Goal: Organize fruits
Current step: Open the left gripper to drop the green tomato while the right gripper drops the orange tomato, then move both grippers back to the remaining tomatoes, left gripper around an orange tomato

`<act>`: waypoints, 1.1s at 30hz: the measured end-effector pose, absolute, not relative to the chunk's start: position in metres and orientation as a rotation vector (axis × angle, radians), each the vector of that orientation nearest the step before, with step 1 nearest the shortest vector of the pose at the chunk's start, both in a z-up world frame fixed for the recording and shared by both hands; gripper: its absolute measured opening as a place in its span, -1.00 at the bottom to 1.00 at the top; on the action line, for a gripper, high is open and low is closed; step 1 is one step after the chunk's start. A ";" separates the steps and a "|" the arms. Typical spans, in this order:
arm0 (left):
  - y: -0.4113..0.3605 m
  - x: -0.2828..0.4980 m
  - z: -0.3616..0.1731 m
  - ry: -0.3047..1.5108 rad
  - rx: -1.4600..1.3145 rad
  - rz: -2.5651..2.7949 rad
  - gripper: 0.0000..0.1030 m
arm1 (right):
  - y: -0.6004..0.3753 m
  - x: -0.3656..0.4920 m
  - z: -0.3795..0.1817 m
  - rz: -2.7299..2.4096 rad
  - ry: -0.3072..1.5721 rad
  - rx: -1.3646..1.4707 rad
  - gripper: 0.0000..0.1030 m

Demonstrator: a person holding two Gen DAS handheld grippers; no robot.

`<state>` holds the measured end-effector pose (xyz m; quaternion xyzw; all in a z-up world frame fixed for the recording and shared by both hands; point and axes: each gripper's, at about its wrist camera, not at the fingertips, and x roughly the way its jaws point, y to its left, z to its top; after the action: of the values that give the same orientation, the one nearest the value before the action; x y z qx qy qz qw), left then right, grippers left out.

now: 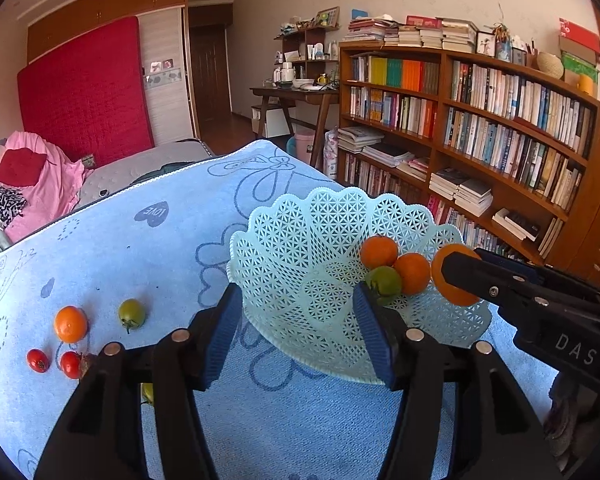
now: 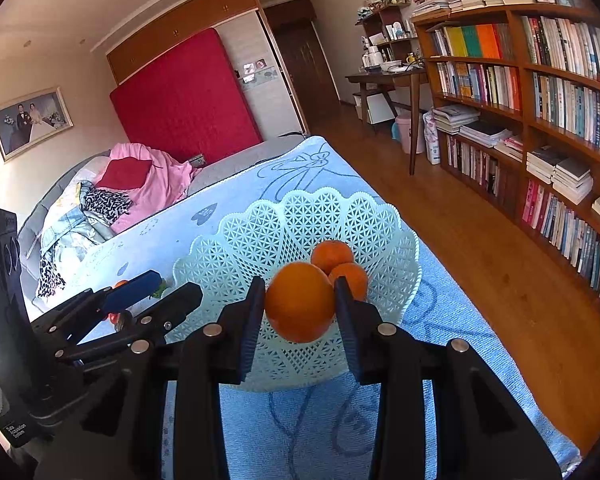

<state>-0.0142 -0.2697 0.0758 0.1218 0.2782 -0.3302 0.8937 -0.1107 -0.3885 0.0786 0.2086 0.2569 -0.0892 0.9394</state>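
Right, my right claw (image 2: 300, 304) is pinching an orange (image 2: 300, 302) over the near rim of the lattice basket (image 2: 396, 248); release early and it rolls off the blue towel (image 2: 460, 312). Left claw (image 1: 296, 320) hangs spread, empty, near a green tomato (image 1: 384, 282).

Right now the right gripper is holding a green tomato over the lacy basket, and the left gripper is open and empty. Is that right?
Not quite. The right gripper holds an orange, not a green tomato; the right wrist view shows it pinched over the lacy basket. The green tomato already lies in the basket. The left gripper is open and empty, as you said.
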 end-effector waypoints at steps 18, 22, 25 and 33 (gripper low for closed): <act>-0.252 -0.007 0.078 0.536 0.231 -0.578 0.78 | -0.381 -0.111 0.081 -0.193 0.510 0.398 0.11; -0.249 -0.004 0.077 0.545 0.235 -0.551 0.78 | -0.380 -0.111 0.081 -0.191 0.510 0.398 0.11; -0.245 -0.001 0.076 0.555 0.227 -0.537 0.78 | -0.378 -0.110 0.083 -0.188 0.511 0.393 0.11; -0.231 0.002 0.079 0.558 0.210 -0.506 0.78 | -0.368 -0.110 0.088 -0.178 0.501 0.367 0.11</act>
<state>0.0017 -0.2310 0.0793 0.1024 0.2722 -0.2465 0.9245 -0.1105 -0.3677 0.0877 0.1805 0.2463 -0.0875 0.9482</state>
